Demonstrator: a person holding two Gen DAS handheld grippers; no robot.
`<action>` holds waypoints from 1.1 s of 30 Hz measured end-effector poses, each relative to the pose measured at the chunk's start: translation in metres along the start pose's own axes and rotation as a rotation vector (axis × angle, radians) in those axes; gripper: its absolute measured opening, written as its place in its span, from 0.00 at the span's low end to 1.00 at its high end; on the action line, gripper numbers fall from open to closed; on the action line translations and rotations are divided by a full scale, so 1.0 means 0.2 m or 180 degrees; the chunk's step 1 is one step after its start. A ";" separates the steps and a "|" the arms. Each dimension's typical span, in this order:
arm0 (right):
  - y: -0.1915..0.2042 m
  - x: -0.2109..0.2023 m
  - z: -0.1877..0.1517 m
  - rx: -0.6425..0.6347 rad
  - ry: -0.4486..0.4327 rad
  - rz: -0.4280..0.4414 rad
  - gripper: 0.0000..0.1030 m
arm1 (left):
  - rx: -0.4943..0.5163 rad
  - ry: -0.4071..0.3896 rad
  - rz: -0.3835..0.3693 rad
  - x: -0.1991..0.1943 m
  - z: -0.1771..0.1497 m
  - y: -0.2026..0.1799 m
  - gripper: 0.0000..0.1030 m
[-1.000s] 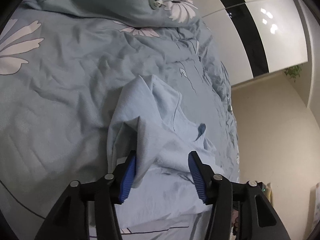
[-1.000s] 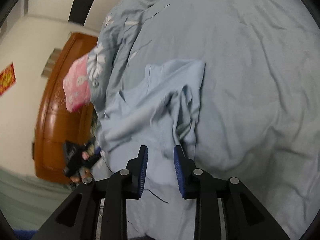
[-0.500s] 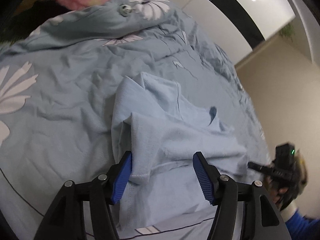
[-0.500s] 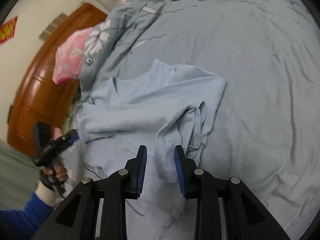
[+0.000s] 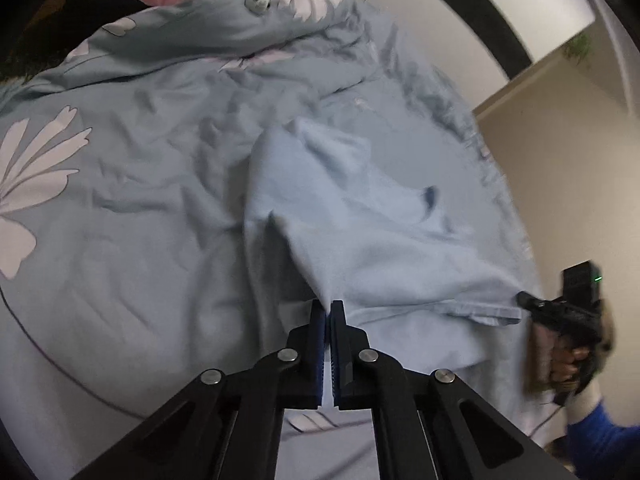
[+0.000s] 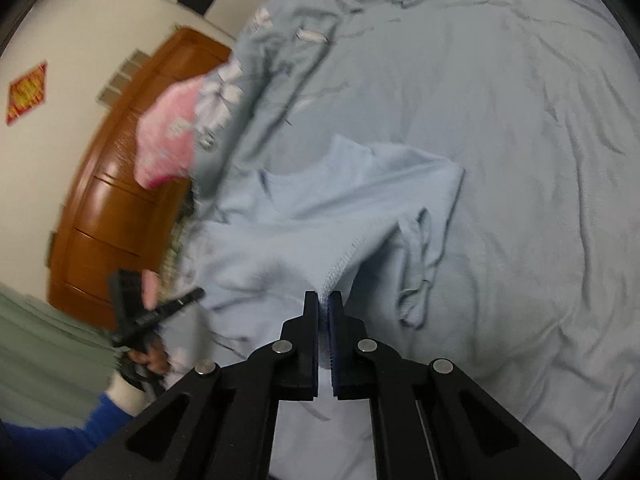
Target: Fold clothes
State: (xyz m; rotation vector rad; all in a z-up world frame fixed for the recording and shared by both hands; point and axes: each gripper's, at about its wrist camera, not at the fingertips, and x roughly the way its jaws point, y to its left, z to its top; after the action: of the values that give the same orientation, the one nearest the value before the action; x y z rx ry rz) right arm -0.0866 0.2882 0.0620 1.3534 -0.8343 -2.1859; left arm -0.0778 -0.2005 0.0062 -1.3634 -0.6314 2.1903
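Pink pillow (image 6: 166, 136), wooden headboard (image 6: 108, 208), floral duvet (image 5: 120, 184)

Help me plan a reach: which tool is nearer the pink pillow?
Left. The left tool grips the shirt on the side toward the pink pillow; the right tool grips its hem farther away.

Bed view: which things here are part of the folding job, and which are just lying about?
In the job:
shirt, pale blue, pinched along its hem
left claw, shut on the shirt
right claw, shut on the shirt

Lying about:
floral duvet
pink pillow
wooden headboard
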 end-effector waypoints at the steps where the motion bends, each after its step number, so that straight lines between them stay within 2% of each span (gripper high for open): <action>1: 0.03 -0.05 -0.01 0.0003 -0.0038 0.0067 0.04 | -0.0010 -0.0036 -0.0113 -0.06 -0.02 -0.03 0.02; 4: 0.14 -0.21 -0.10 -0.0047 -0.0130 0.0315 0.04 | -0.0065 -0.0147 -0.0458 -0.27 -0.09 -0.11 0.02; 7: 0.22 -0.33 -0.14 -0.0014 -0.0230 0.0625 0.04 | -0.0330 -0.0247 -0.0864 -0.44 -0.10 -0.16 0.02; 9: 0.22 -0.35 -0.10 0.0049 -0.0289 0.0719 0.04 | -0.0563 -0.0355 -0.1010 -0.47 -0.02 -0.16 0.02; 11: 0.19 -0.31 -0.01 0.0163 -0.0331 0.0732 0.04 | -0.0871 -0.0409 -0.1030 -0.40 0.12 -0.10 0.02; 13: 0.08 -0.18 0.14 0.0413 -0.0308 0.0594 0.04 | -0.1193 -0.0374 -0.0985 -0.24 0.25 -0.01 0.02; 15: -0.05 -0.04 0.23 0.0687 -0.0239 0.0475 0.04 | -0.1419 -0.0264 -0.0889 -0.06 0.34 0.07 0.02; 18: -0.20 0.14 0.34 0.1020 -0.0157 0.0317 0.04 | -0.1871 -0.0193 -0.0948 0.17 0.41 0.20 0.03; 21: -0.29 0.23 0.41 0.1184 -0.0119 0.0169 0.04 | -0.2047 -0.0277 -0.1017 0.26 0.46 0.26 0.04; 22: -0.32 0.23 0.43 0.1215 -0.0114 0.0143 0.07 | -0.2070 -0.0311 -0.1044 0.27 0.47 0.28 0.06; 23: -0.33 0.23 0.43 0.1211 -0.0128 0.0112 0.07 | -0.2060 -0.0333 -0.1066 0.27 0.48 0.28 0.18; 24: -0.34 0.23 0.44 0.1197 -0.0146 0.0096 0.07 | -0.1982 -0.0357 -0.1077 0.26 0.48 0.28 0.40; 25: -0.35 0.21 0.44 0.1150 -0.0177 0.0116 0.08 | -0.1888 -0.0382 -0.1084 0.25 0.49 0.27 0.52; 26: -0.36 0.19 0.44 0.1101 -0.0211 0.0108 0.12 | -0.1772 -0.0397 -0.1027 0.22 0.50 0.26 0.63; 28: -0.37 0.14 0.43 0.0975 -0.0276 0.0048 0.24 | -0.1382 -0.0427 -0.0855 0.15 0.51 0.21 0.64; 32: -0.34 0.02 0.38 0.0579 -0.0294 -0.0189 0.25 | -0.0430 -0.0435 0.0023 0.03 0.48 0.03 0.64; 33: -0.31 0.01 0.35 0.0426 -0.0269 -0.0244 0.25 | -0.0218 -0.0405 0.0178 0.01 0.46 -0.01 0.64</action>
State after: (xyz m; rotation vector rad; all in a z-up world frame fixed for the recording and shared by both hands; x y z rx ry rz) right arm -0.1541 0.3499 0.0426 1.3848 -0.9913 -2.2956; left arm -0.1614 -0.2102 0.0424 -1.2975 -0.7290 2.3340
